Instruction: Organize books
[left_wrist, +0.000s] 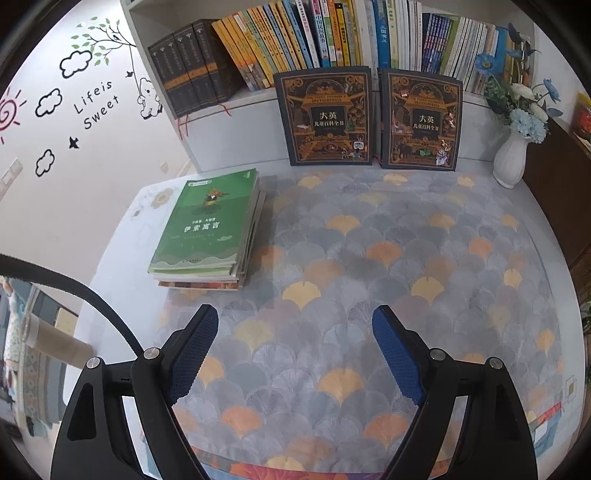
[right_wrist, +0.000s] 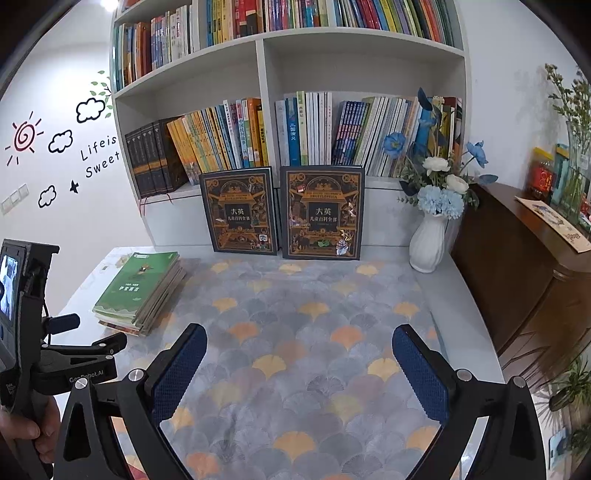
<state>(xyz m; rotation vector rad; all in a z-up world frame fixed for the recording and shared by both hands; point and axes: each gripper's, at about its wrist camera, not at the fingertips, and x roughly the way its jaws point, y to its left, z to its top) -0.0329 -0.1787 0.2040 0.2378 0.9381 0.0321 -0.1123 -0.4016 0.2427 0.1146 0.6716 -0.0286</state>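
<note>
Left gripper (left_wrist: 295, 332) and right gripper (right_wrist: 295, 350) both spread wide, holding nothing; book stack (left_wrist: 210, 229) lies at table's (left_wrist: 498, 295) left edge; a careless grab of the top green book may skew the stack off that edge.

White vase (right_wrist: 428, 243) of blue and white flowers (right_wrist: 441, 188) at worktop's (right_wrist: 456, 280) far right; cloud decals (left_wrist: 75, 62) on wall.

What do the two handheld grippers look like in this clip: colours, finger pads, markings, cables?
Both the left gripper and right gripper have black frames with silver screws and blue textured finger pads. A black cable curves past the left one. The right wrist view shows the left unit's clamp, printed with white lettering, and a small screen.
</note>
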